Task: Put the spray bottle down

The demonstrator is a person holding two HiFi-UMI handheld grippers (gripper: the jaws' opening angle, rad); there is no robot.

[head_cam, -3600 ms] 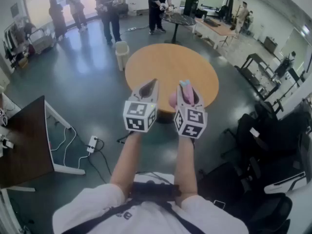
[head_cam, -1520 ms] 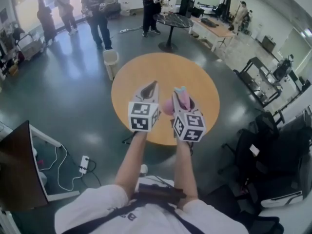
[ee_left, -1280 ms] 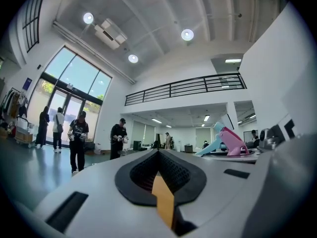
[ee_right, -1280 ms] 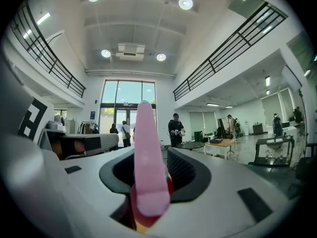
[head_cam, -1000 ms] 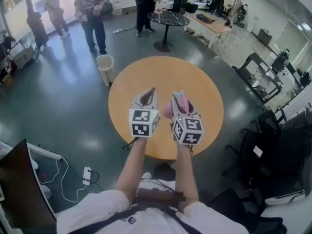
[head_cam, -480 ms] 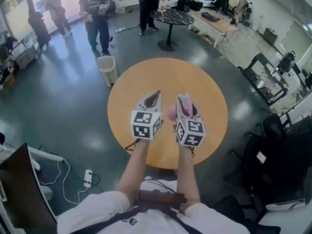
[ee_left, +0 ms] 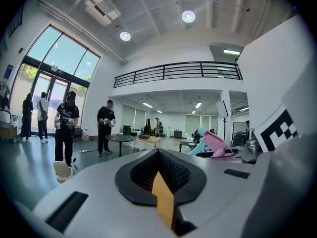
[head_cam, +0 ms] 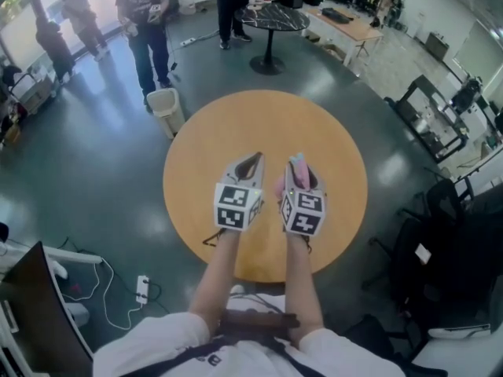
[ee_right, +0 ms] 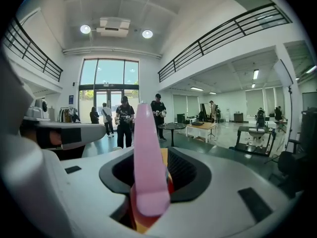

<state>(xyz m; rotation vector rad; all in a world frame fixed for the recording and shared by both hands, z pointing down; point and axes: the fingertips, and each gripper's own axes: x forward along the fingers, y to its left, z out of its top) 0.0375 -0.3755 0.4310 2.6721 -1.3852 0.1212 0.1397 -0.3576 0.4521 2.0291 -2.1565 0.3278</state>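
The pink spray bottle (head_cam: 281, 184) with a pale blue nozzle sits upright between the jaws of my right gripper (head_cam: 298, 166), which is shut on it. In the right gripper view the bottle (ee_right: 146, 168) rises from the jaws as a pink column. My left gripper (head_cam: 252, 159) hangs just to the left of it, jaws together and nothing in them. In the left gripper view, the bottle's pink and blue head (ee_left: 212, 145) shows at the right. Both grippers hover over the near half of the round wooden table (head_cam: 236, 124).
A pale waste bin (head_cam: 167, 105) stands at the table's far left edge. Several people (head_cam: 146, 10) stand beyond it near a small black round table (head_cam: 270, 19). Dark office chairs (head_cam: 440, 218) crowd the right side. At the lower left are a dark desk (head_cam: 39, 309) and floor cables (head_cam: 143, 287).
Both grippers have moved forward and a little down, and now stand over the round table's near half. The right gripper's hold on the bottle is the same.
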